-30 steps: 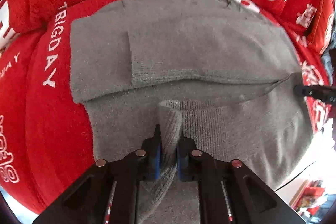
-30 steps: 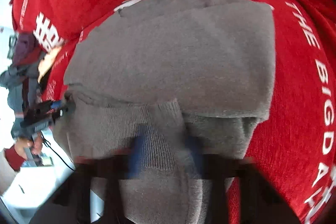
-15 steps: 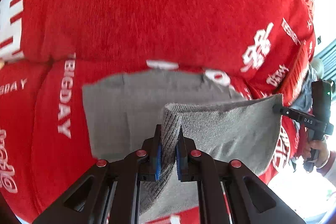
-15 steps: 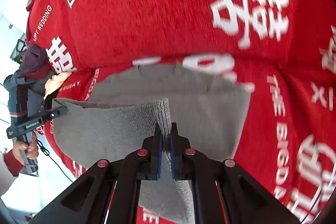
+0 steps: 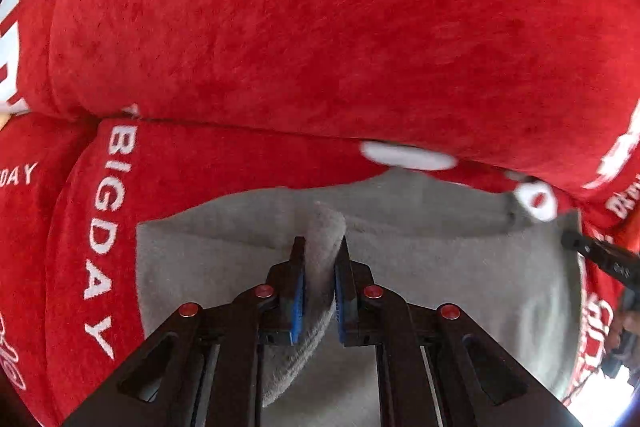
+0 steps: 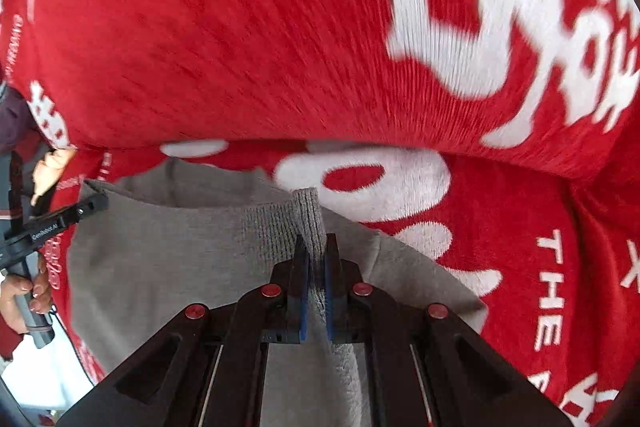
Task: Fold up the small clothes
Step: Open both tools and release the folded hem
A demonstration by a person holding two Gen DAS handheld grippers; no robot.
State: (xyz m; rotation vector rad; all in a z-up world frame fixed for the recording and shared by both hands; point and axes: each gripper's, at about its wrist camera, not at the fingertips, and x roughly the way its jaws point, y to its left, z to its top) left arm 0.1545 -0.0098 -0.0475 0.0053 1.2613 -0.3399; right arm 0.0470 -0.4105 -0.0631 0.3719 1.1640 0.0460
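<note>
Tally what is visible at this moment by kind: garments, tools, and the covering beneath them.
Grey knit garment: 1, pinched by both tools
Handheld tools: 2, the left tool and the right tool, each shut on the garment's edge
Red printed plush cover: 1
Total: 4

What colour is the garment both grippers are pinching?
Plain grey knit garment, ribbed at the pinched edge; clearest in the right wrist view.

Setting: domestic, most likely a living room. Work surface is a sofa seat cushion [image 5: 224,163] under a red plush cover [image 6: 208,27] with white lettering ("BIGDAY", "THE") and large white characters; matching padded backrest [image 5: 320,19] behind. Bright pale floor at lower edge.
</note>
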